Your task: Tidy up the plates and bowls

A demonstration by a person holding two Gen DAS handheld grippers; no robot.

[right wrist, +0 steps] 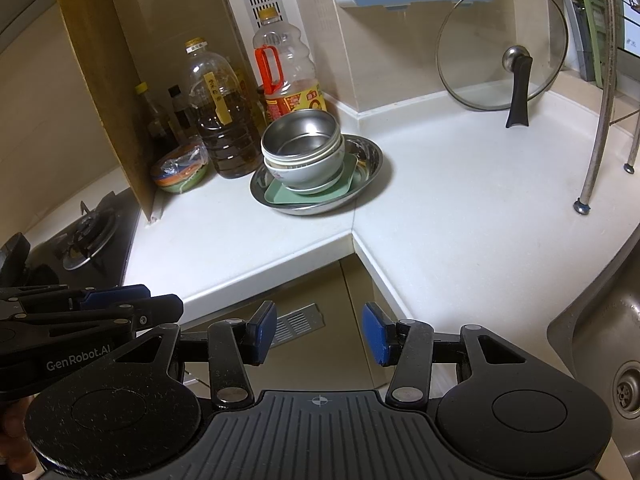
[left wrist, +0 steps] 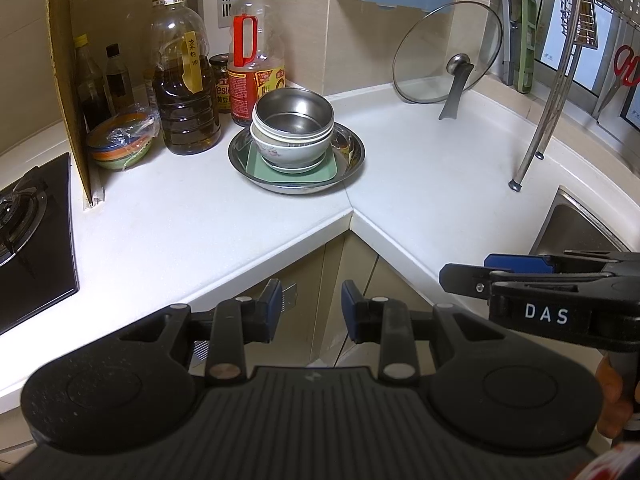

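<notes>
Bowls and plates are gathered in one stack toward the back of the white corner tabletop [left wrist: 208, 220], well apart from both grippers. Nearest the cameras, the left gripper [left wrist: 308, 312] hangs over the front edge of the tabletop with its jaws spread and nothing between the blue pads [left wrist: 274, 301]. The right gripper [right wrist: 319, 334] is held just beside it, jaws likewise parted and holding nothing. Farther in, the wide steel plate [left wrist: 352, 160] rests on the tabletop; in it lies a green square plate [left wrist: 260, 166], which carries a white patterned bowl [left wrist: 292, 152], and a steel bowl [left wrist: 294, 110] is nested on top. Behind the stack stand oil bottles [left wrist: 186, 92] against the tiled wall, with a wrapped set of colourful bowls [left wrist: 120, 142] to their left. At far right a glass lid [left wrist: 446, 52] leans upright against the wall, near a sink [right wrist: 600, 344].
</notes>
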